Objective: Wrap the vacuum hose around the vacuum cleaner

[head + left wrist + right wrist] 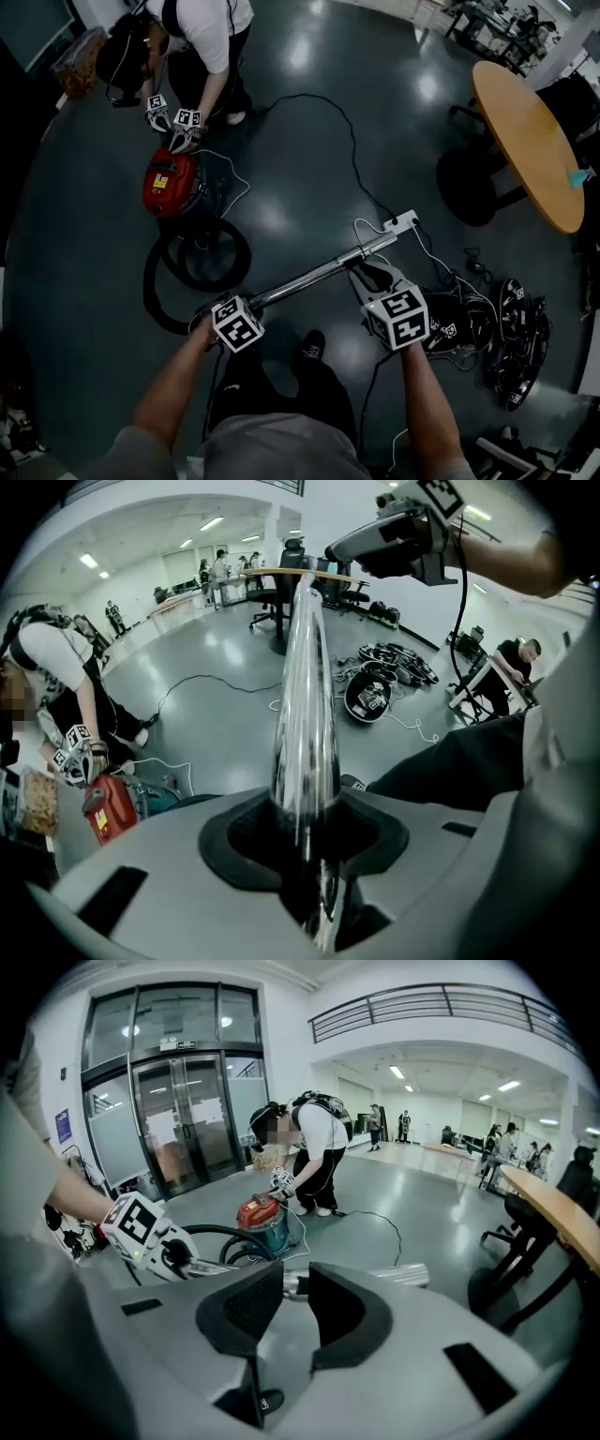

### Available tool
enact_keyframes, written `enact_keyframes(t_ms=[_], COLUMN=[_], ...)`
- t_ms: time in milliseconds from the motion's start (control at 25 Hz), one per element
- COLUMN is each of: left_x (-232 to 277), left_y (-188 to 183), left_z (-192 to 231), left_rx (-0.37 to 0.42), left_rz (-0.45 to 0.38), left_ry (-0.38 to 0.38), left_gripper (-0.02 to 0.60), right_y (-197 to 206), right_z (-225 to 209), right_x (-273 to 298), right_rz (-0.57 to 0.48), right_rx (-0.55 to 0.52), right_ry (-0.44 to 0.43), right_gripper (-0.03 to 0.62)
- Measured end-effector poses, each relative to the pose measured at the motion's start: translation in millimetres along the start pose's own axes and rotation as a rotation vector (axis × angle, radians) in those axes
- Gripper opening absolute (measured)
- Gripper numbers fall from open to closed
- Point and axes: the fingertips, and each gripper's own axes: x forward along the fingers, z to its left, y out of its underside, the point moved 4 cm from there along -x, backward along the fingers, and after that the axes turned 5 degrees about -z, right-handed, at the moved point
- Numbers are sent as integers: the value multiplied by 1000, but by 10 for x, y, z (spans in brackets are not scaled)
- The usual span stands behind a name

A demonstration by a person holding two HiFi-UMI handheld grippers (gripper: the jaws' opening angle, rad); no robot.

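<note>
My left tool point(230, 319) is clamped on the lower end of the chrome wand point(309, 277), which runs from lower left toward the centre right of the head view. My right tool point(373, 274) sits at the wand's upper part with its jaws narrowed to a small gap. The wand crosses at their tips, but I can't see the pads pressing on it.

The red vacuum cleaner point(169, 183) stands on the floor in the upper left, where another person point(211, 28) bends over it with both hands on its top. The black hose point(246, 253) lies in loose loops on the floor just below the cleaner, not around its body.

I judge the wrapping hardly begun. The loops have yet to go round the cleaner, and the wand must be brought in and stowed.
</note>
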Motion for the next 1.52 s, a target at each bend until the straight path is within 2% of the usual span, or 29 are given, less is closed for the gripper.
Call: enact_keyframes(t_ms=[120,240,400,480,560,640,720,840,920,1040,1240,1520], left_x=[305,640,1052,1262,1478,1693,1914,2246,2477,2836,3348,4254], left_y=[32,211,485,655,816,970,1129,1323,1419,1509,1731,1926], left_z=[201,378,558,670,762,827,883,1038,1087,1114,1201,1379], left_rx=[-28,-43,-63,-77,-94,-106,-116,-116,-107,-76,-61,-45], left_rz=[2,12,18,11,2,-2,-4,-18,-21,-30,-21,-7], left_ry=[-35,-56,-84,-99,-113,-126,-139,-183,-197,-181,-159,-72], left_gripper=[147,147,147,147,147,146,146,146,146,146,147,147], right_y=[42,96,389,633,870,1093,1310,1579,1745,2019,2521,3298], right_z=[-520,-885,-1301,-1430,-1481,-1480,-1461,-1459,-1472,-1577,-1671,-1908], right_x=[324,727,1244,1526,1822,2135,2462,2988,3271,3588,4134,4656], right_rz=[-28,-29,31,75,110,135,164,185,173,180,252,333], right_rx=[4,18,109,103,93,123,108,45,76,118,114,101], right_ry=[47,45,24,33,-8,-93,-159,-208,-247,-262,-286,-280], right_gripper=[89,89,91,92,161,228,239,242,242,242,241,241])
